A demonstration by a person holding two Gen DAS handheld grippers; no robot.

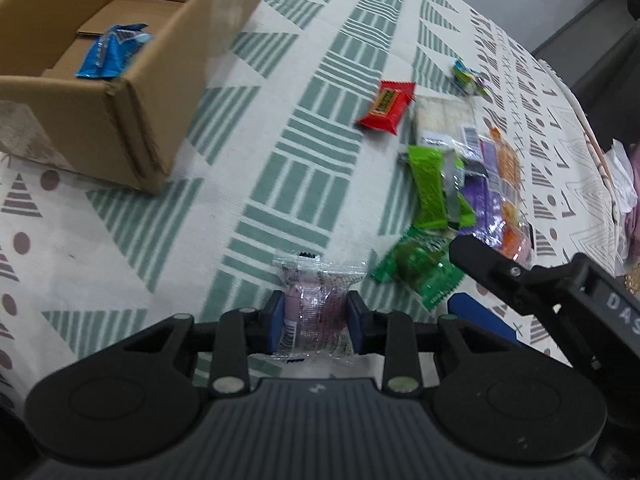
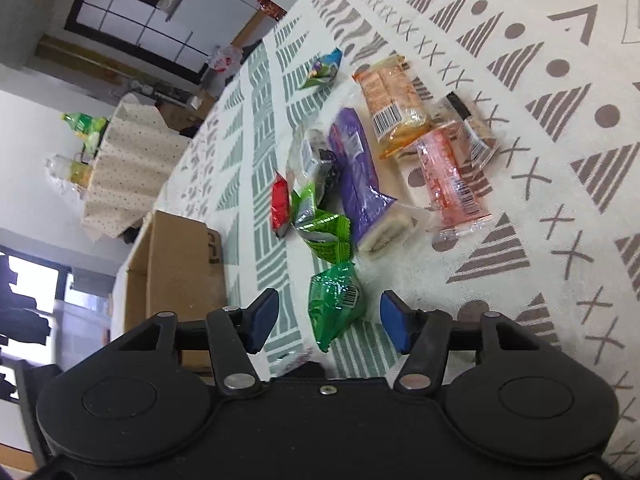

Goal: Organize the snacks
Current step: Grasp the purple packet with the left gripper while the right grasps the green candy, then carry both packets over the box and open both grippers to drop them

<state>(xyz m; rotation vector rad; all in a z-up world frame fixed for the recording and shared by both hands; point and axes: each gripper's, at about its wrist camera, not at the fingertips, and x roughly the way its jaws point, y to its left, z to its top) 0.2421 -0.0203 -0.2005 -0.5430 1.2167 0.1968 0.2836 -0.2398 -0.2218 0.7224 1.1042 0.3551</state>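
Your cardboard box (image 1: 120,80) stands open on the patterned tablecloth (image 1: 280,160), and inside it lies only one blue packet (image 1: 110,50). Your left gripper (image 1: 316,316) is closed on a clear pink snack packet (image 1: 316,300); both pads press its sides. Your right gripper (image 2: 328,320) is partly open around a dark green packet (image 2: 334,304), the pads apart from it. The other snacks (image 2: 360,160) lie heaped beyond. Bare cloth separates box and heap.
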